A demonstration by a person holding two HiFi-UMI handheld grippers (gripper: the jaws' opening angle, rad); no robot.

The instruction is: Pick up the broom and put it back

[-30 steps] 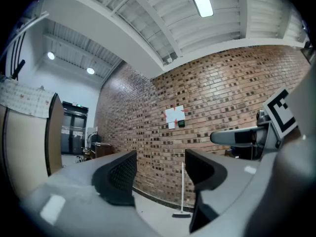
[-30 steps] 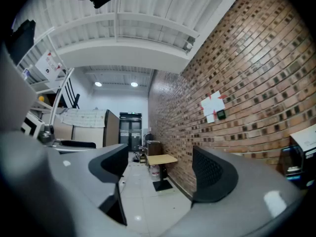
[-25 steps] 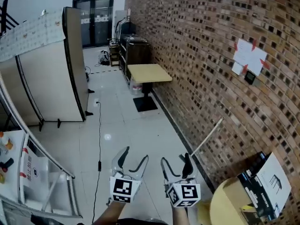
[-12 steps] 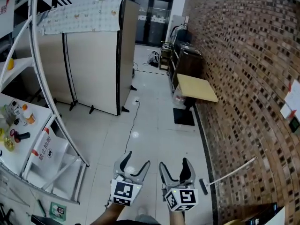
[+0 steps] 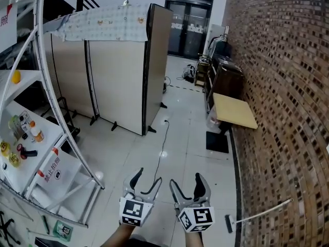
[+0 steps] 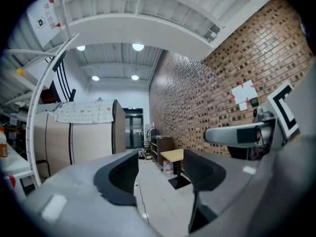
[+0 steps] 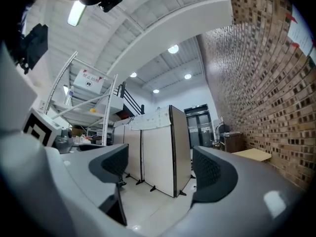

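Likely light and stiff, the broom (image 5: 259, 213) at near right wants a mid-handle grip; your left gripper (image 5: 148, 177) and right gripper (image 5: 186, 181) gape empty.

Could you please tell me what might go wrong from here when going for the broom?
1. The broom seems to rest against the brick wall at the edge of the head view. A nudge from the open, empty right gripper might knock it over, or the gripper might scrape the wall.
2. A black cable trails across the floor ahead of the open left gripper. It could catch a foot.
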